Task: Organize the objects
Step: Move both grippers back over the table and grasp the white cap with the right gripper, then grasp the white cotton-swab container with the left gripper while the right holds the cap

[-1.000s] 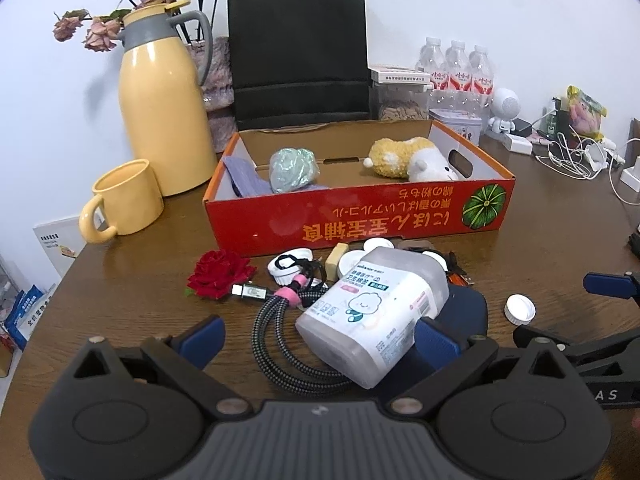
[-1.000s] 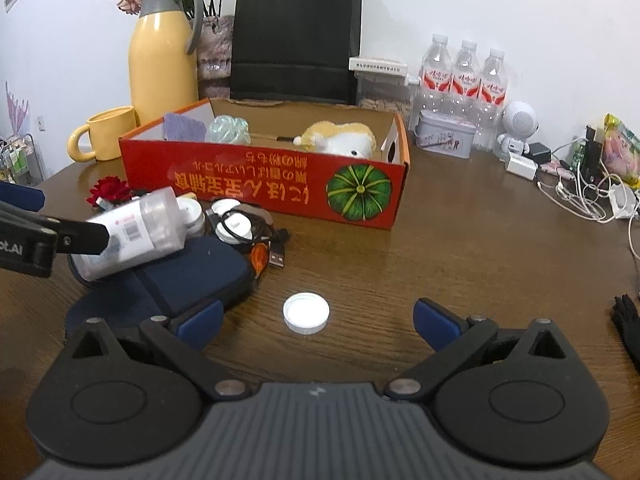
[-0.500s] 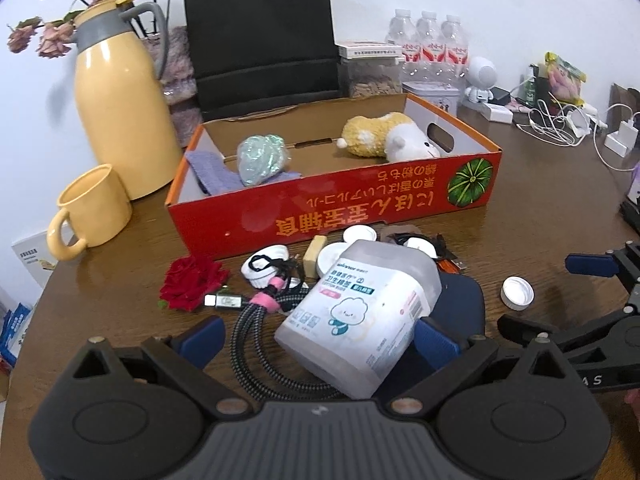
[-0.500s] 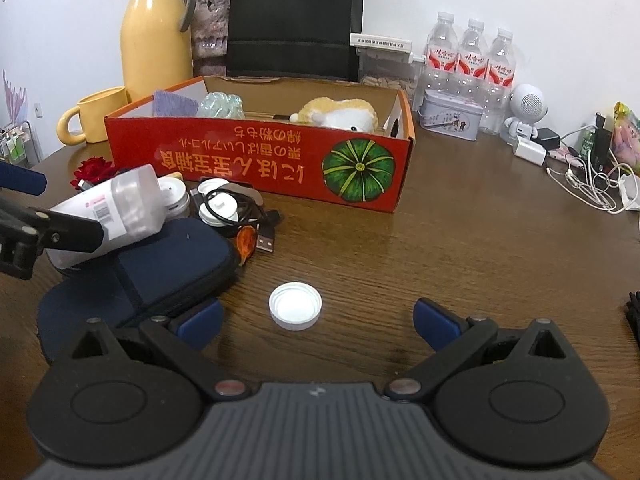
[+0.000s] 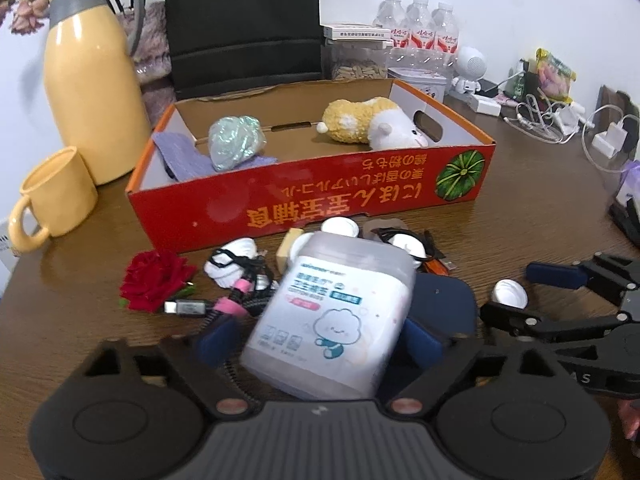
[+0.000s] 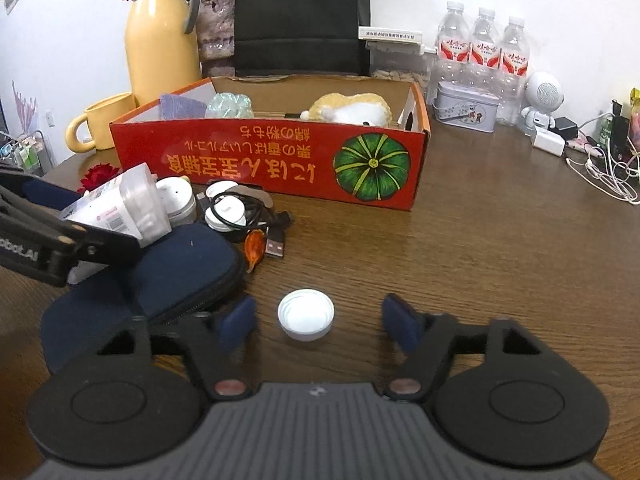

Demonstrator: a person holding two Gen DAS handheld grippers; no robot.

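My left gripper point(image 5: 320, 340) is shut on a clear plastic wipes bottle point(image 5: 332, 320) with a white cartoon label, held tilted above a dark blue pouch point(image 5: 444, 300). In the right wrist view the bottle point(image 6: 120, 208) shows at the left in the left gripper's fingers. My right gripper point(image 6: 320, 320) is open, its blue pads either side of a white bottle cap point(image 6: 306, 314) on the table. The red cardboard box point(image 5: 312, 204) holds a plush toy point(image 5: 372, 124), a crumpled green wrap point(image 5: 236, 144) and a purple cloth point(image 5: 180, 156).
A red rose point(image 5: 156, 280), coiled cables point(image 5: 240, 292), white round cases point(image 6: 228, 212) and a USB plug point(image 6: 276, 244) lie before the box. A yellow jug point(image 5: 92, 80), yellow mug point(image 5: 52, 200), black bag point(image 5: 244, 20), water bottles point(image 6: 484, 48) and chargers point(image 5: 560, 120) ring the table.
My left gripper has closed on the wipes bottle and lifted it toward the box. My right gripper has moved forward and narrowed around the white cap.
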